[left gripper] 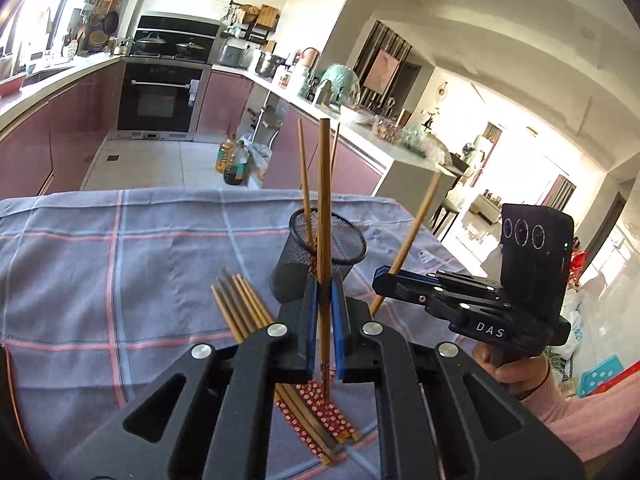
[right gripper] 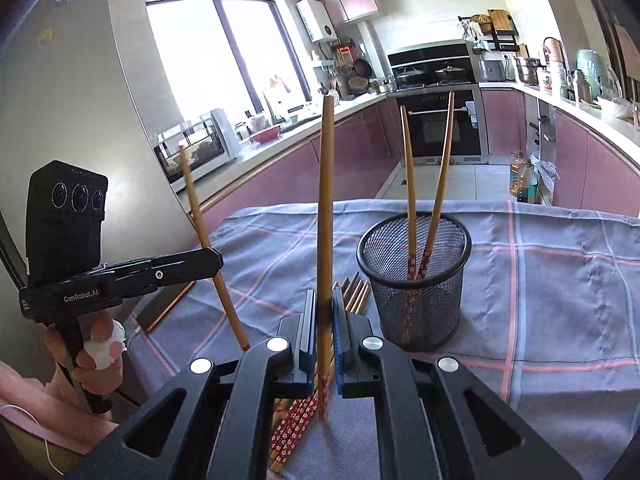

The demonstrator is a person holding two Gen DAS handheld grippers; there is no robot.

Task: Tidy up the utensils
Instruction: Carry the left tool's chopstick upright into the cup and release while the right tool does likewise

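Two chopsticks are in your tools at this moment, one in each. Your left tool (left gripper: 325, 300) is clamped on a chopstick (left gripper: 324, 216) near its patterned red end, and the stick stands almost upright, with the plain wooden end pointing up and the red end hanging below the pads. Your right tool (right gripper: 325, 312) is clamped in the same way on another chopstick (right gripper: 326, 200); its long axis is also nearly vertical, plain end up and patterned end down. Seen from the left wrist camera, this right stick leans, its top tilted to the right. Seen from the right wrist camera, the left stick leans with its top to the left.

Both held sticks are above the table (left gripper: 100, 260), which carries a grey cloth with pink and white lines. The black mesh holder (right gripper: 414, 276) stands upright on the cloth, just beyond the tools. Two chopsticks (right gripper: 410, 184) are already inside it, red ends down at the bottom and wooden ends up; they spread apart like a letter V.

A bundle of loose chopsticks (left gripper: 248, 312) lies flat on the cloth beside the holder, below your tools. Their plain ends point away from you toward the holder, and the red patterned ends point toward you.
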